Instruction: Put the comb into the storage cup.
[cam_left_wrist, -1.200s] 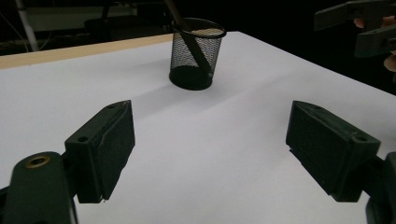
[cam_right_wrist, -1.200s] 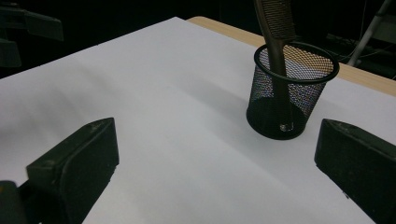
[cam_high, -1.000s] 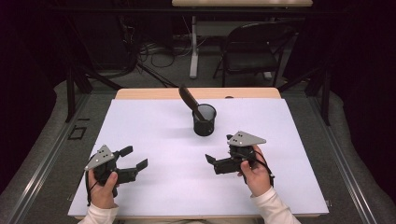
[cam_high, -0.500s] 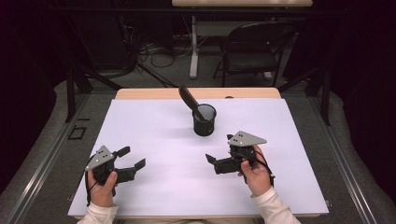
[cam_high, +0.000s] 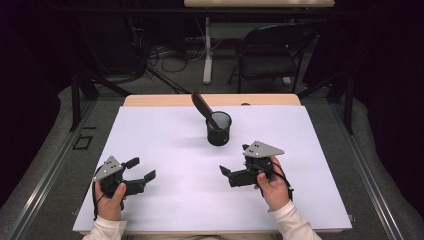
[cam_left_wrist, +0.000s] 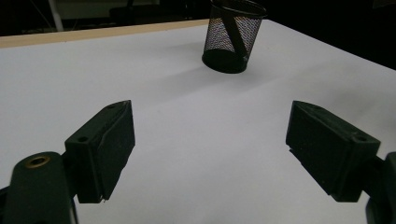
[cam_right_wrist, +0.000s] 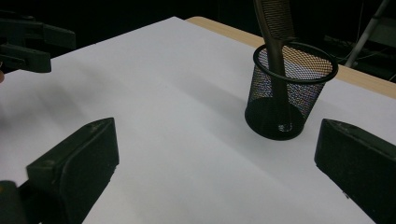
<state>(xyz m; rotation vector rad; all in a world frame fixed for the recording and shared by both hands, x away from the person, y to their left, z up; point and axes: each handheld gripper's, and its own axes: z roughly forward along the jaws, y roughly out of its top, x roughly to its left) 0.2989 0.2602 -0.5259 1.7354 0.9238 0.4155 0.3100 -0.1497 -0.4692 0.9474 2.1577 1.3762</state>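
Dark room behind, with a black folding chair (cam_high: 270, 55) and loose cables on the floor beyond the far edge of the table. White sheet-covered table (cam_high: 165, 135) with a strip of pale wood along its far edge. Black wire-mesh cup (cam_high: 219, 128) upright near the middle of the far edge, well apart from both hands; also seen ahead in both gripper views (cam_left_wrist: 232, 37) (cam_right_wrist: 289, 91). Dark brown comb (cam_high: 202, 107) standing in the cup, leaning toward the far left corner, toothed end above the rim (cam_right_wrist: 275, 28). Left gripper (cam_high: 140, 170) near the near left corner, held just above the sheet, jaws wide apart, nothing between them. Right gripper (cam_high: 234, 163) near the near edge, right of centre, jaws likewise spread and empty.
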